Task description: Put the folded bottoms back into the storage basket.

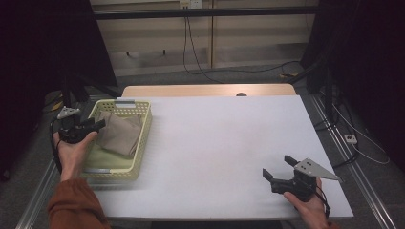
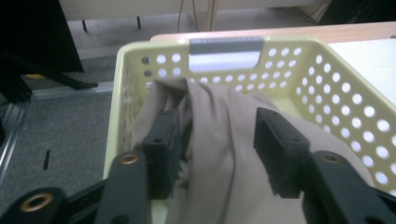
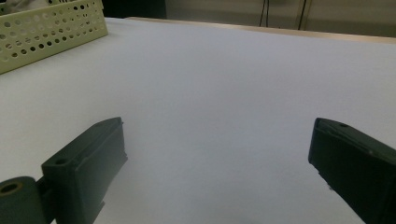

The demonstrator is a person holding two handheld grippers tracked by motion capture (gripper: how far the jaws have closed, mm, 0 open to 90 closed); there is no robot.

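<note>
A pale yellow perforated basket (image 1: 144, 128) stands at the table's left edge with a crumpled beige cloth (image 1: 122, 133) inside. My left gripper (image 1: 98, 125) reaches over the basket's left rim. In the left gripper view my left gripper (image 2: 217, 149) is open, its jaws standing on either side of a raised fold of the cloth (image 2: 219, 107), inside the basket (image 2: 336, 93). My right gripper (image 1: 278, 166) is open near the table's front right corner and holds nothing. In the right gripper view my right gripper (image 3: 217, 154) hovers over the bare white table (image 3: 210, 70).
The white table (image 1: 224, 138) has a wooden strip (image 1: 205, 90) along its far edge. The basket's corner (image 3: 46, 28) lies far to the left in the right gripper view. Cables and dark stands sit on the floor beyond the table.
</note>
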